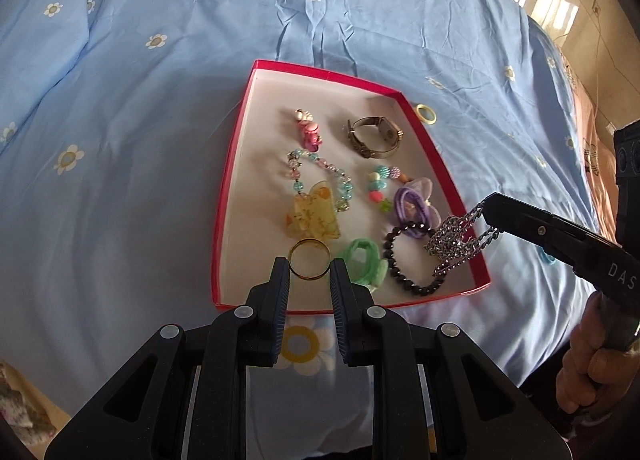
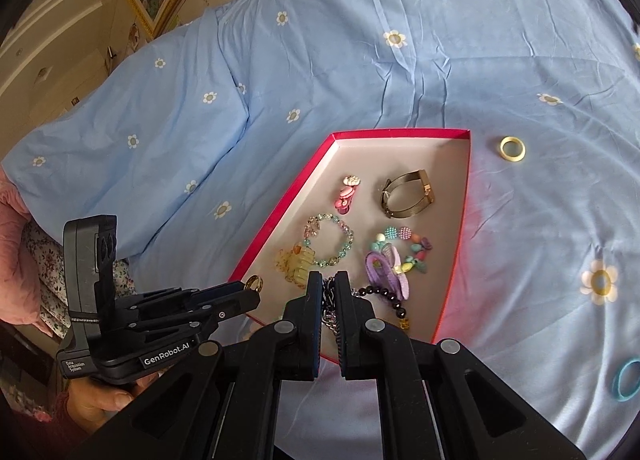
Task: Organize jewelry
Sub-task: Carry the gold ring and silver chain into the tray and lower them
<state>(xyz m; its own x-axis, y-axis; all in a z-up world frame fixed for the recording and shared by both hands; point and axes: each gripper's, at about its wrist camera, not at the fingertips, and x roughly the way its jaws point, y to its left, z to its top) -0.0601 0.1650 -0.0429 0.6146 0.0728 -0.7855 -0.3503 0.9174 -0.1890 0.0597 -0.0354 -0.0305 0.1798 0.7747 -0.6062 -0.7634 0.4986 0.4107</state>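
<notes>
Jewelry lies in shallow red-rimmed box point(image 1: 236, 163) on blue floral bedsheet point(image 1: 140, 119); left gripper point(image 1: 310, 272) pinches thin gold ring point(image 1: 310, 260) over box; right gripper point(image 2: 328, 292) clamps linked silver chain point(image 1: 452, 244).

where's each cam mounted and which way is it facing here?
Left wrist: on the left tongs, looking down into the shallow red cardboard tray; they grip a thin gold ring; a hand shows.
Right wrist: on the right tongs, angled down, shut on a silver metal chain.
Shared: tray, both tongs.
</notes>
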